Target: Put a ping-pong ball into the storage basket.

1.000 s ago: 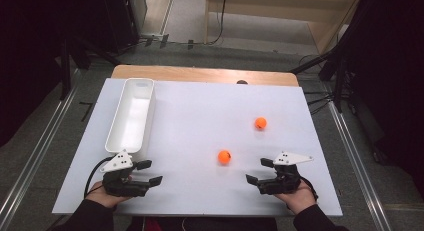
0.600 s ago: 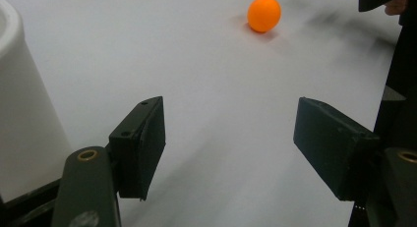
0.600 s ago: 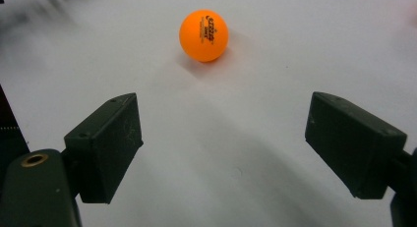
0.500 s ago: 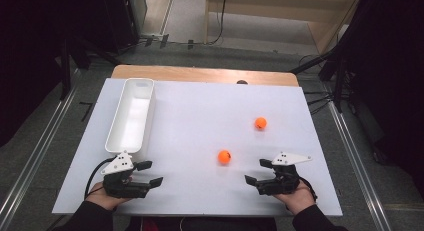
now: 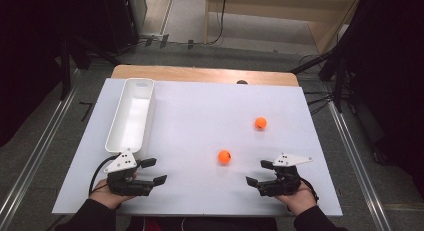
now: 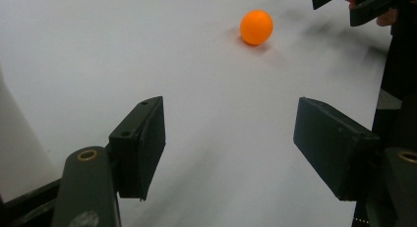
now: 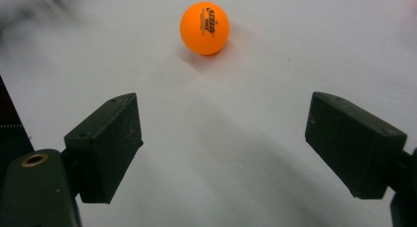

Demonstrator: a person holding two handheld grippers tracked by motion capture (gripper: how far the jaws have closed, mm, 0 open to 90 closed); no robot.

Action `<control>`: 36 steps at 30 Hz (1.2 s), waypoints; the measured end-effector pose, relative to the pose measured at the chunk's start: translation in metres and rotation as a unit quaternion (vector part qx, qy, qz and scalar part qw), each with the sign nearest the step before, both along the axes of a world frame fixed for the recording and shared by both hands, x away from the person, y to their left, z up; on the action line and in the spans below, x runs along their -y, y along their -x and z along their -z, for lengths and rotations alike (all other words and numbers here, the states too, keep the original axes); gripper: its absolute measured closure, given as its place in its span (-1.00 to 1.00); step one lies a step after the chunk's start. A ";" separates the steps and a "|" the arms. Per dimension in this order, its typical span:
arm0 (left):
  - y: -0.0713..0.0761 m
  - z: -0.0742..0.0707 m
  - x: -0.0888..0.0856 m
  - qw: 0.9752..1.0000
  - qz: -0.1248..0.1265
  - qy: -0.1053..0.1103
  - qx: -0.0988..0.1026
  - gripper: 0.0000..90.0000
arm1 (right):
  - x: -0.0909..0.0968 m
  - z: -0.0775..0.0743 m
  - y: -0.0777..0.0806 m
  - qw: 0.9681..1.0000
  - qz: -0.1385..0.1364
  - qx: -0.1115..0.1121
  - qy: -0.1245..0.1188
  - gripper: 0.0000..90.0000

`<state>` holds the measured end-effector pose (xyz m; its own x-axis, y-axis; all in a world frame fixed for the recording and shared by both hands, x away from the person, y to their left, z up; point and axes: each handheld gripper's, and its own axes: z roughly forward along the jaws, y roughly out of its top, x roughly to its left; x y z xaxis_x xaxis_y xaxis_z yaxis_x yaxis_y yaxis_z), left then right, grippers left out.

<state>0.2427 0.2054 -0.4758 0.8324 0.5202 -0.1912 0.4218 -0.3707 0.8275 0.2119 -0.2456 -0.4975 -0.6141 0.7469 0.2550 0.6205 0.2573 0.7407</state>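
White tray [image 5: 131, 116] lying along the tabletop's [image 5: 200, 111] left side with nothing inside, two orange balls, one [image 5: 224, 157] nearer the right hand-held gripper [image 5: 261, 173], one [image 5: 260, 123] farther back, left hand-held gripper [image 5: 153, 171] resting near the front edge, both pointing inward with jaws spread wide, gripping nothing.
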 end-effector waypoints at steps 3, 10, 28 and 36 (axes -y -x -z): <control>-0.001 -0.002 0.003 1.000 0.006 0.009 0.005 -0.41 | 0.000 0.000 0.001 1.000 -0.001 0.001 0.001 -0.72; -0.001 -0.006 0.010 1.000 0.018 0.013 0.010 -0.45 | 0.002 0.000 0.002 1.000 -0.002 0.003 0.002 -0.72; -0.001 -0.014 0.040 0.999 0.046 -0.001 -0.008 -1.00 | 0.006 0.001 0.003 1.000 0.002 0.000 0.007 -0.72; -0.001 -0.018 0.050 0.999 0.052 0.011 0.000 -1.00 | 0.006 0.000 0.004 1.000 0.004 0.000 0.007 -0.72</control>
